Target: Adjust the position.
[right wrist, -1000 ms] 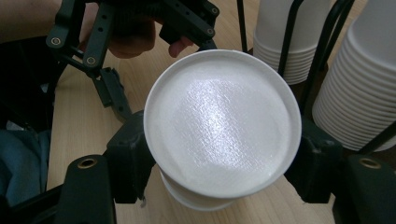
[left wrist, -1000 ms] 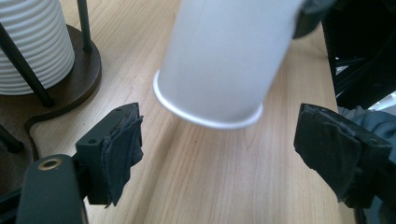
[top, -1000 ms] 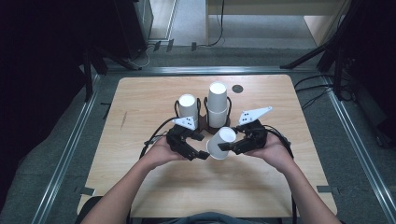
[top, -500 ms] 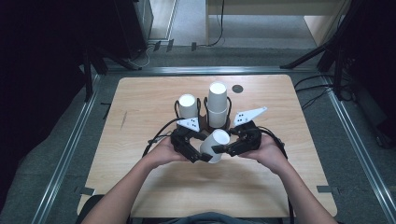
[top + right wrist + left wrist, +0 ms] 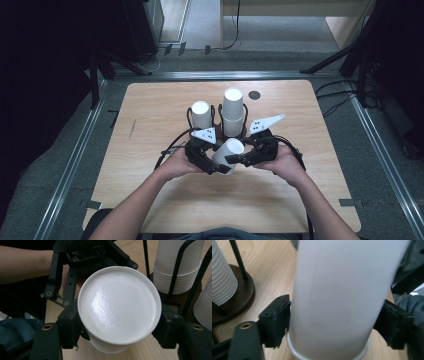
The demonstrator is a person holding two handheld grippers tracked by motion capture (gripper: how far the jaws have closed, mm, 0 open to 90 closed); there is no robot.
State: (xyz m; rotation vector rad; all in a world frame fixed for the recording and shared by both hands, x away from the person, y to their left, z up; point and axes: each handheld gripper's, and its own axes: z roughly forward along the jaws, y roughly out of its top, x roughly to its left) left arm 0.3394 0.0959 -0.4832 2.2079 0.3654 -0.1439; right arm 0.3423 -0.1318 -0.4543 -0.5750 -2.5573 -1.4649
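Observation:
A white paper cup (image 5: 229, 152) hangs tilted above the middle of the table, bottom up and toward the far side. From the left, my left gripper (image 5: 219, 167) has just been closing on it. In the left gripper view both pads press the cup's wall (image 5: 337, 297) just above the rim, so my left gripper (image 5: 332, 325) is shut on it. My right gripper (image 5: 236, 159) comes from the right. In the right gripper view the cup's round bottom (image 5: 118, 305) faces the camera, and my right gripper (image 5: 117, 327) is shut on its sides.
Just behind the grippers, two stacks of white cups (image 5: 201, 114) (image 5: 233, 112) stand upside down in black wire holders on a dark round base (image 5: 242, 297). A small black disc (image 5: 254, 95) lies farther back. Bare wooden table (image 5: 150, 125) lies on both sides.
The cup and both hands have drifted slightly left. The left gripper, beside the cup before, now has its jaws closed around the cup's wall.

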